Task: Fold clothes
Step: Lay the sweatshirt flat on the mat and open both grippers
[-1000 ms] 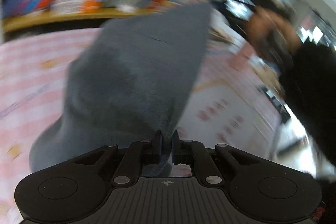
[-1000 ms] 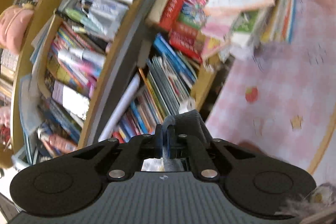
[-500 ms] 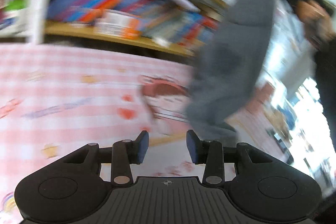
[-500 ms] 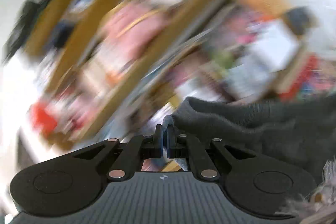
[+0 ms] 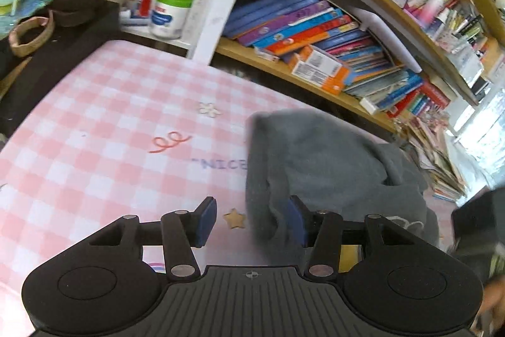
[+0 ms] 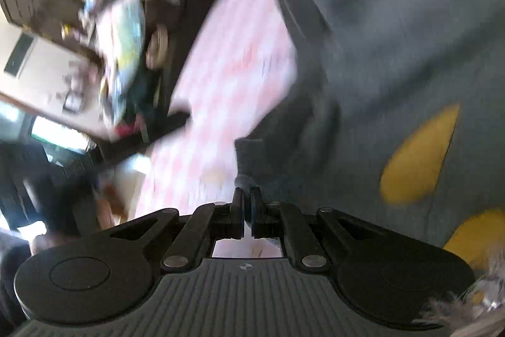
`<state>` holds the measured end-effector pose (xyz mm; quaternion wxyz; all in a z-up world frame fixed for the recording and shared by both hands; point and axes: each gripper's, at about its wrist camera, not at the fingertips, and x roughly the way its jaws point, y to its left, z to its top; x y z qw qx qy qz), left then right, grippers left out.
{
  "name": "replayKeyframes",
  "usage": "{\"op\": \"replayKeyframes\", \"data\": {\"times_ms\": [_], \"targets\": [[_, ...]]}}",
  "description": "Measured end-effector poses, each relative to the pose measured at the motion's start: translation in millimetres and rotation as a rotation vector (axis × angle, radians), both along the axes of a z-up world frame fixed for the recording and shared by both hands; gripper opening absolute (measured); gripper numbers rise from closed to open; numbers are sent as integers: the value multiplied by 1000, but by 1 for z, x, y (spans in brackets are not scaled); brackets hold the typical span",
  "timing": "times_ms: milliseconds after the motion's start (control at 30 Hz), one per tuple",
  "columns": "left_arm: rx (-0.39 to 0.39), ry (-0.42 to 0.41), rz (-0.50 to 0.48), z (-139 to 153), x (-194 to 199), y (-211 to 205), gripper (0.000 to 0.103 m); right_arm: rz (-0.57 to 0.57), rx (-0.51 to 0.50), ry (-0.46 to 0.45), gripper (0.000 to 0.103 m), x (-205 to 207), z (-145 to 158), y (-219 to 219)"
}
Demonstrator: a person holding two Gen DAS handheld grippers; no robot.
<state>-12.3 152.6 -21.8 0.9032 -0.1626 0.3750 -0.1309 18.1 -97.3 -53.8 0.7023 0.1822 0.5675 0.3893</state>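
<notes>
A grey garment lies bunched on the pink checked cloth in the left wrist view. My left gripper is open just above the cloth, with the garment's edge lying against its right pad. In the blurred right wrist view the same grey garment, with yellow patches, fills the right side. My right gripper is shut on a fold of its edge.
Shelves packed with books run behind the pink cloth. A pen holder and a white jar stand at the back left, by a dark bag. More books are stacked at the far right.
My left gripper let go of the grey garment and opened, then swung down over the cloth. My right gripper kept its hold and swung fast, bringing the garment down onto the cloth.
</notes>
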Motion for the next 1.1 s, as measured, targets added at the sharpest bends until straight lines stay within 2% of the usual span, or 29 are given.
{"op": "replayKeyframes", "data": {"times_ms": [133, 367, 467, 533, 667, 800, 967, 1100], "targets": [[19, 11, 52, -3, -2, 16, 49, 94, -53, -23, 5, -12, -2, 26], [6, 0, 64, -2, -8, 21, 49, 118, -63, -106, 6, -17, 7, 54], [-1, -2, 68, -2, -7, 23, 49, 138, -67, -111, 16, -17, 7, 58], [-1, 5, 75, -4, -4, 23, 49, 125, -84, -113, 35, -20, 8, 54], [6, 20, 76, -9, 7, 15, 49, 30, -87, -155, 37, -18, 20, 17], [49, 26, 34, -14, 20, -6, 49, -144, -153, -225, 40, -9, 31, -38], [154, 26, -30, -27, 35, -37, 50, -276, -391, -342, 40, -14, 27, -97], [241, 49, -36, -39, 44, -53, 51, -292, -466, -379, 40, -29, 14, -120]]}}
